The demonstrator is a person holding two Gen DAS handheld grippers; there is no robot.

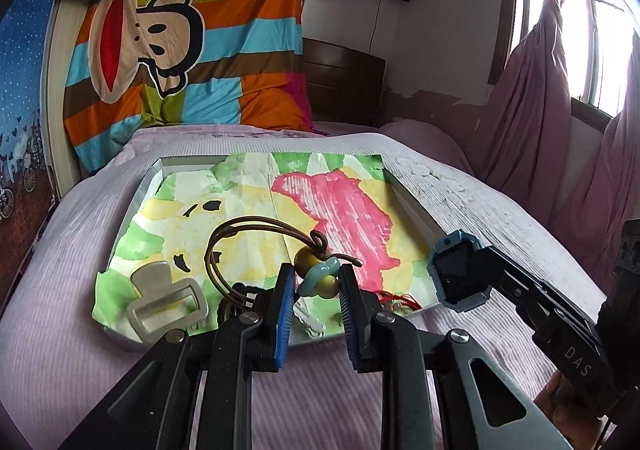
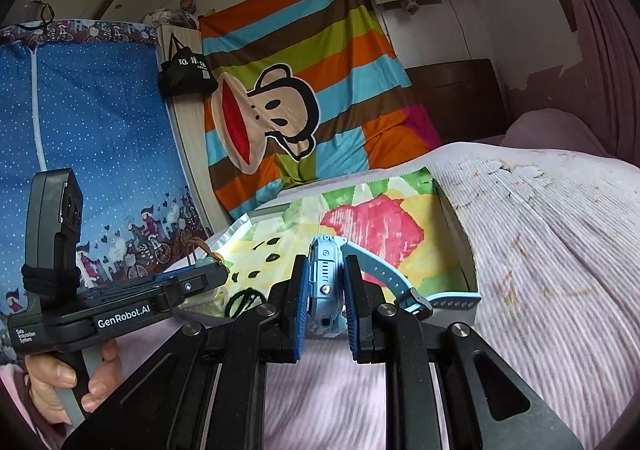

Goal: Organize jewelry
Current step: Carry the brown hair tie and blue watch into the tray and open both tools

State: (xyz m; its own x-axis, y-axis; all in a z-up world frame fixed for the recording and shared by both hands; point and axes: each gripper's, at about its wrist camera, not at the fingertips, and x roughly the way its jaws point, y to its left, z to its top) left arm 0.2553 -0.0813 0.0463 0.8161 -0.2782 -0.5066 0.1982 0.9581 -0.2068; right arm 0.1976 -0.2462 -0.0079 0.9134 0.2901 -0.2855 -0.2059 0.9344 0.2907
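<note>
A shallow grey tray lined with painted paper lies on the bed. My left gripper is shut on a brown cord necklace at its turquoise pendant with yellow-green beads, held over the tray's near edge. My right gripper is shut on a blue smartwatch, gripped by its case sides, strap trailing right over the tray's near right corner. The watch also shows in the left wrist view, at the tray's right corner.
A silver-grey hair clip lies in the tray's near left corner. A red string and a white clip lie near the front rim. A black hair tie lies in the tray. Pink bedding surrounds the tray.
</note>
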